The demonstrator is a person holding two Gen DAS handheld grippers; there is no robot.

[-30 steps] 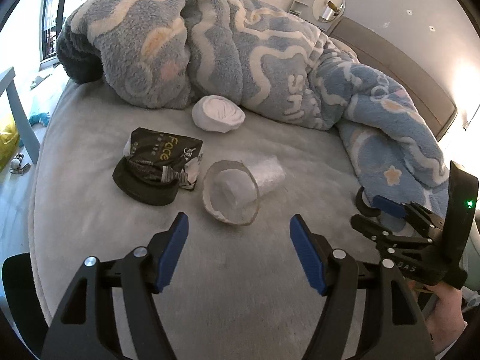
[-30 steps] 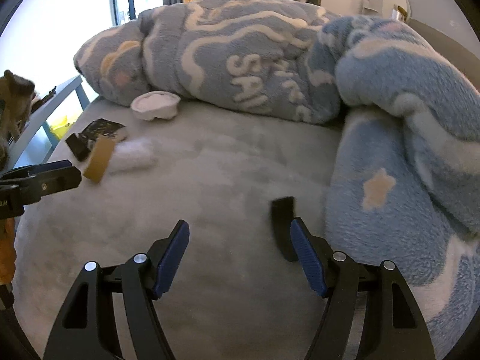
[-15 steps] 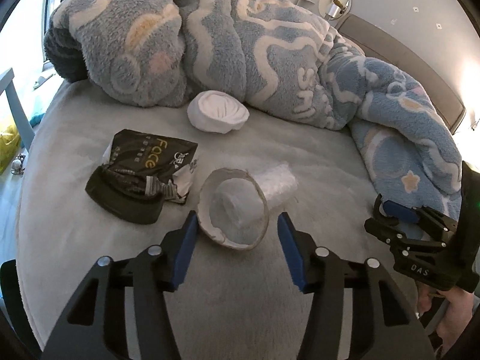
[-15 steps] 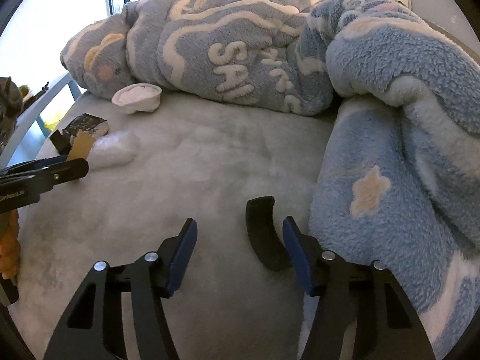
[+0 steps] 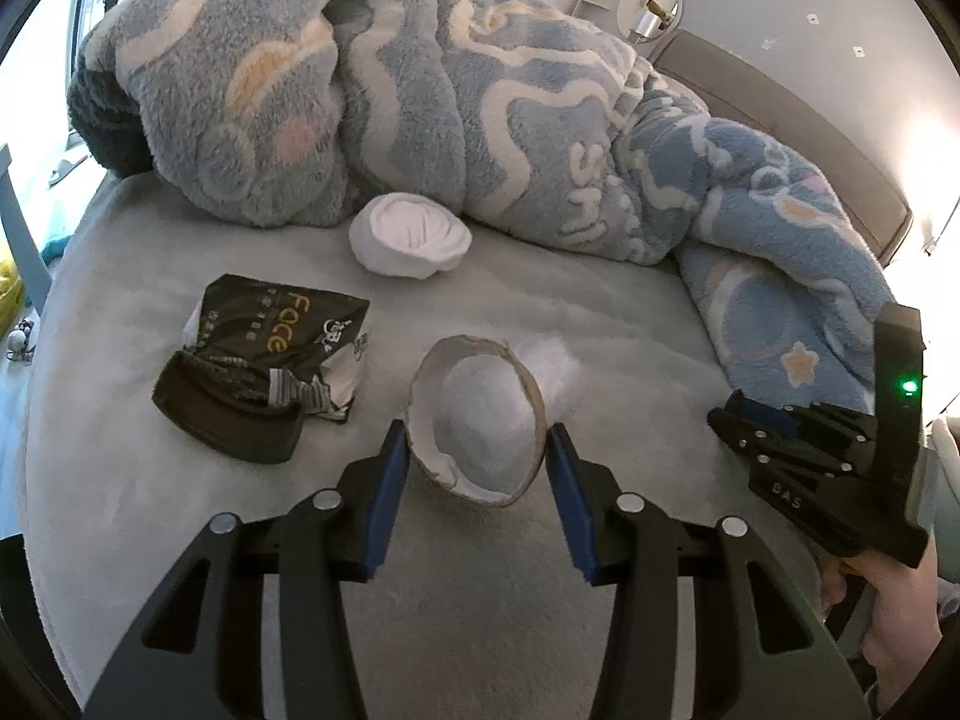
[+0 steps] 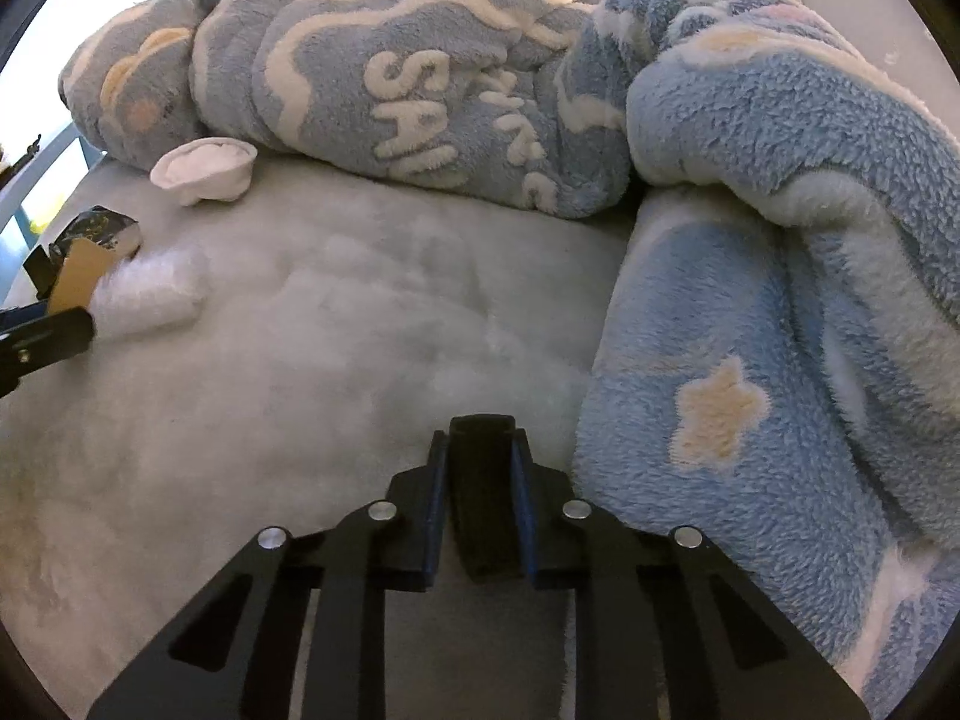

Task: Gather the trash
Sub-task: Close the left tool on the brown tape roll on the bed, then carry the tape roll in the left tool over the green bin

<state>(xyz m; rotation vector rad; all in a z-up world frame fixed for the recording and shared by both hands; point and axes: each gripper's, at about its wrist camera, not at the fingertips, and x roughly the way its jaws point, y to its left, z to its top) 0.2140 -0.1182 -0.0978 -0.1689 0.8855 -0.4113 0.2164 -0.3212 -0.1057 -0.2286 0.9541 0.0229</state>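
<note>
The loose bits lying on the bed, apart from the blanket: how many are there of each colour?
White: 2, the crumpled wad and the paper cup
Black: 2, the "Face" packet and the curved piece
Total: 4

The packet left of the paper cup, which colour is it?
The packet is black with yellow "Face" lettering and white edges; the left wrist view shows it best.

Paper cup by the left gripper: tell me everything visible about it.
The paper cup lies on its side on the grey bedspread, its mouth facing the left wrist camera. Outside it is brown, inside white; the rim looks squashed out of round and slightly torn. A crinkled clear plastic wrap sits behind its base. The left gripper straddles the rim, jaws closing, both blue pads at or nearly at its sides. Nothing else touches it.
</note>
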